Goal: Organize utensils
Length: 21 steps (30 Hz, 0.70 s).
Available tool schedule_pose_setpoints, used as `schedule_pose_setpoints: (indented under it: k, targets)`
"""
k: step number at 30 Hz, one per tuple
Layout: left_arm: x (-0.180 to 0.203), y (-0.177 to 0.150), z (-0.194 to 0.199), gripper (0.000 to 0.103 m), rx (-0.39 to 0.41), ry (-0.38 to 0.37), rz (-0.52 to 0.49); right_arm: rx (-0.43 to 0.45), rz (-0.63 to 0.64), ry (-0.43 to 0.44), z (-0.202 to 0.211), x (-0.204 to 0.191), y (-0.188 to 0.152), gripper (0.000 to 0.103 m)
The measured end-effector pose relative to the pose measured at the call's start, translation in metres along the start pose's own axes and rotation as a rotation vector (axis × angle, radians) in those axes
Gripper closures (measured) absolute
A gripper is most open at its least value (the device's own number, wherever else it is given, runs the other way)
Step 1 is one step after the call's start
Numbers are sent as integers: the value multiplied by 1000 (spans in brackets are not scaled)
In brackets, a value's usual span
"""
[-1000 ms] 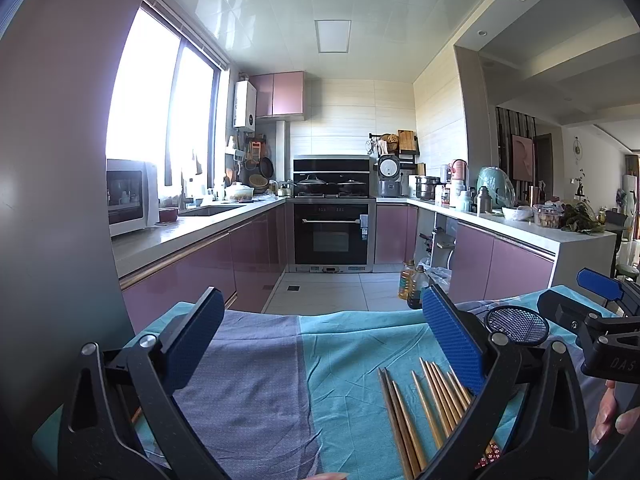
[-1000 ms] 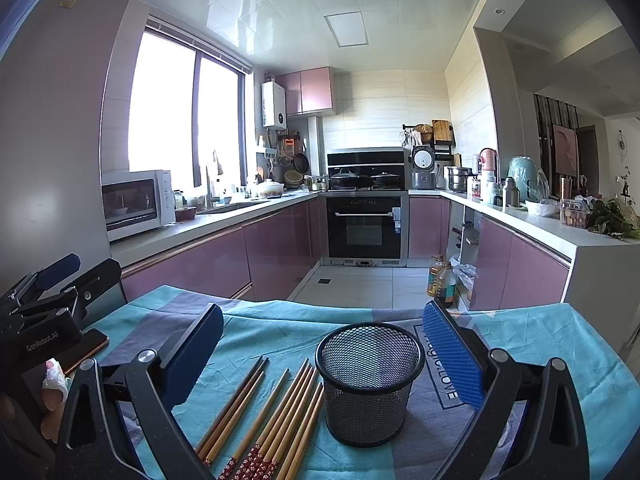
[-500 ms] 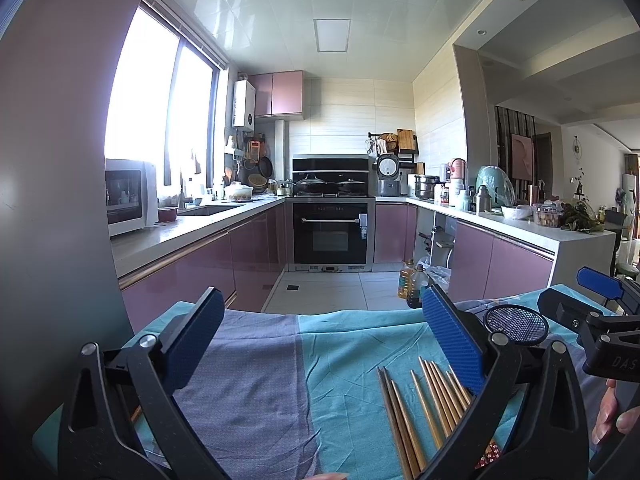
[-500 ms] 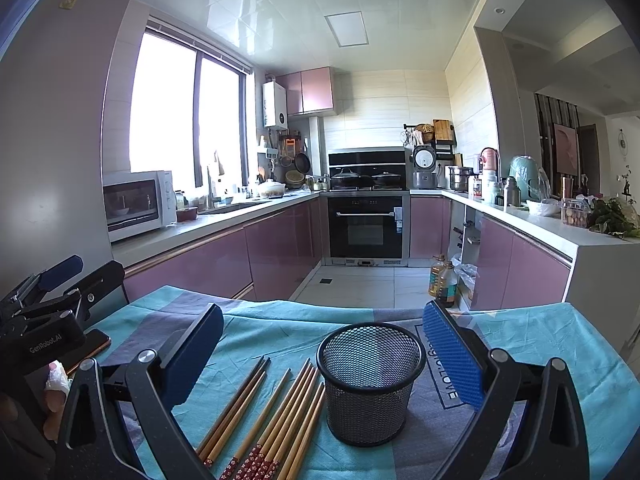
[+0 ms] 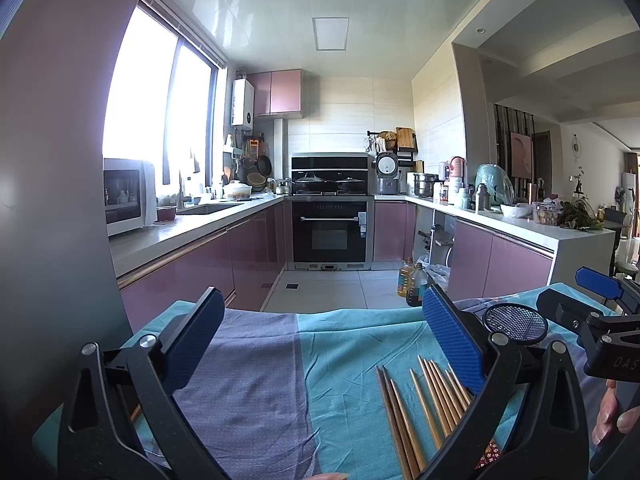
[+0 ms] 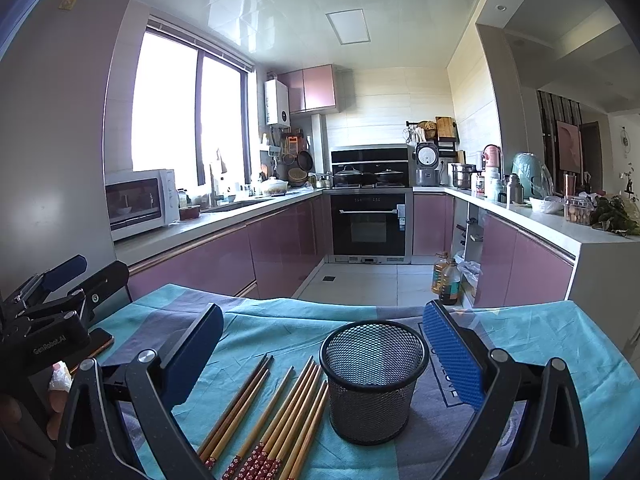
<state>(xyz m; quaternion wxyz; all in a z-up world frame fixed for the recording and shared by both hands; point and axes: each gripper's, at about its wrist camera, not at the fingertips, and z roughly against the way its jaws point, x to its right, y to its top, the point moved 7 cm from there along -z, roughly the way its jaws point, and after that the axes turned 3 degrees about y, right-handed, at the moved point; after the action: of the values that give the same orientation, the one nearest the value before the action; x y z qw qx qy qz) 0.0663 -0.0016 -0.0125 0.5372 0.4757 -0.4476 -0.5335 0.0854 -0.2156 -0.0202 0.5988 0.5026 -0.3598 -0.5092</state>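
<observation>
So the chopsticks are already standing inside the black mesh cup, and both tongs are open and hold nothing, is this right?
Not quite. The chopsticks are not in the black mesh cup: they lie flat on the teal cloth beside it, and the cup looks empty, as the right wrist view shows. The rest holds: the left tongs and right tongs are open and hold nothing.

A home kitchen — pink cabinets (image 6: 224, 264) run along both sides, a built-in oven (image 6: 370, 224) sits at the far end, a microwave (image 6: 140, 202) stands left, and a rice cooker (image 6: 427, 164) sits far right.
</observation>
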Motion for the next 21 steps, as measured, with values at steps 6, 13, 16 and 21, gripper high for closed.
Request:
schedule_pose_setpoints:
  k: [6, 13, 16, 21]
  targets:
    - [1, -1, -1, 5, -5, -1, -3, -4, 0, 2, 1, -1, 0, 6]
    - [4, -2, -4, 5, -15, -11, -6, -11, -8, 12, 2, 1, 0, 6]
    - [5, -3, -4, 5, -19, -15, -9, -15, -11, 17, 2, 1, 0, 6]
    - [4, -3, -4, 5, -26, -16, -10, -19, -15, 23, 4, 4, -1, 6]
